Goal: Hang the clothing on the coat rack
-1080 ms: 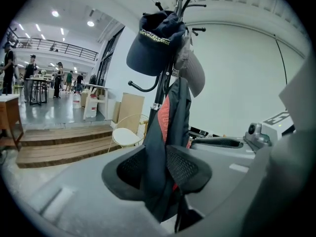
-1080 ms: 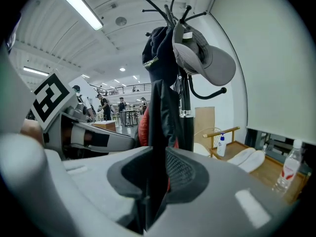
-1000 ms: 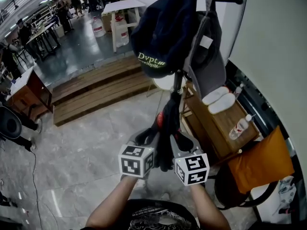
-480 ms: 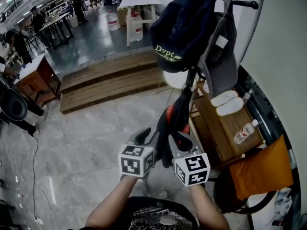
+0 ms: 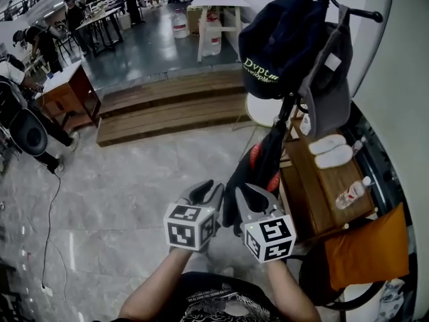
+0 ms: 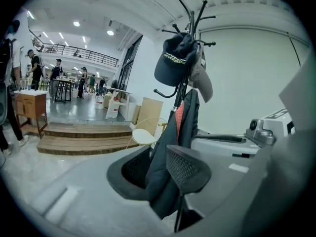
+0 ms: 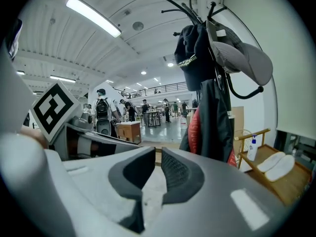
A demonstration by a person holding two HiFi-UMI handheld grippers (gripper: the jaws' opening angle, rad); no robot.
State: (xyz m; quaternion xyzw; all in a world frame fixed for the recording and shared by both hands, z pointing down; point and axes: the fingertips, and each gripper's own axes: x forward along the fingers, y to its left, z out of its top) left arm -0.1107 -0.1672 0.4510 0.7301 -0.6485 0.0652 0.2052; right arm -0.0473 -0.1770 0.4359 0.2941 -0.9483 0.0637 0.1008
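Jacket (image 5: 263, 163) count is one: a dark one with a red lining showing, hanging on the coat rack (image 6: 191, 19) and draped down along the pole. Above it on the hooks there are two caps, a navy cap (image 5: 278, 39) with green lettering and a grey cap (image 5: 330, 86) just to its right, touching it. Two grippers are in play, held side by side low in the head view, right at the bottom of the jacket. The left gripper (image 5: 208, 193) has its jaws clamped on the jacket's lower edge, and in the left gripper view you can see the dark fabric running down between the two pads. The right gripper (image 5: 251, 196) sits just beside the jacket on the other side. Its jaws are pinched nearly together with only a thin slit between them, and nothing is in there, just floor showing through. To the right of the rack there's a low wooden tabletop (image 5: 322, 193). Two white slippers (image 5: 326, 145) lie side by side at its far end, and one bottle (image 5: 351, 193) lies on its side at the right edge. One orange cushion (image 5: 365, 247) sits past the near right corner of it. Behind the rack there's one round pale chair (image 5: 261, 109) and a set of wooden steps (image 5: 167, 109).
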